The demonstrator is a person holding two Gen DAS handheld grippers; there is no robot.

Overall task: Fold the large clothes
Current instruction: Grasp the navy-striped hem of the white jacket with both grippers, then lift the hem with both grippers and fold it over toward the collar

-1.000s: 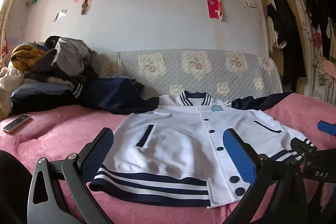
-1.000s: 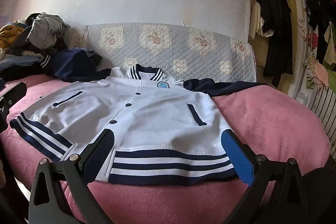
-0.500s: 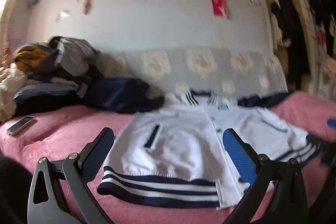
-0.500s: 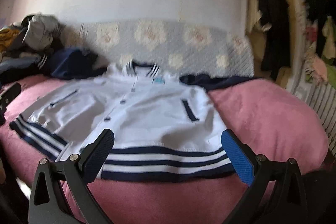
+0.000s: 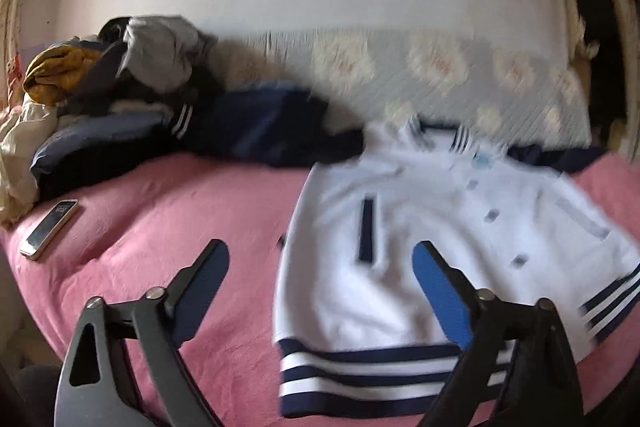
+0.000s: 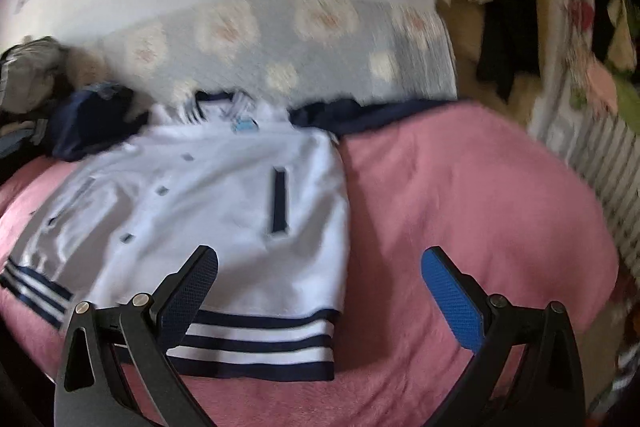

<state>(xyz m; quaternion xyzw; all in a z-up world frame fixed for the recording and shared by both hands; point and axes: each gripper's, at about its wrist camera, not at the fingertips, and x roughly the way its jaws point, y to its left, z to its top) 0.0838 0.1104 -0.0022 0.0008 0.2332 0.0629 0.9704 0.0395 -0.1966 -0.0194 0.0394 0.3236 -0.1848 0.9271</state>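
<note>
Left wrist view: the left gripper (image 5: 320, 291) is hovering above the pink bed (image 5: 160, 227) with its fingers (image 5: 440, 291) spread wide and holding nothing, one over bare blanket and the other over the near corner of the white jacket (image 5: 440, 219). The jacket is lying flat and front-up, its navy-striped hem (image 5: 360, 371) nearest the cameras and its collar toward the quilted headboard (image 5: 440, 67). In the right wrist view, the right gripper (image 6: 320, 291) is likewise gaping and empty, one of its fingers (image 6: 192, 287) poised over the jacket's other hem corner, the other over bare blanket. Judging from this, folding is only beginning: the garment is spread out, and the next move likely calls for each gripper to descend and pinch a side edge or sleeve, then carry it inward. Farther back, a phone (image 5: 50, 227) is resting on the blanket, and a pile of clothes (image 5: 120, 87) is sitting against the wall.
</note>
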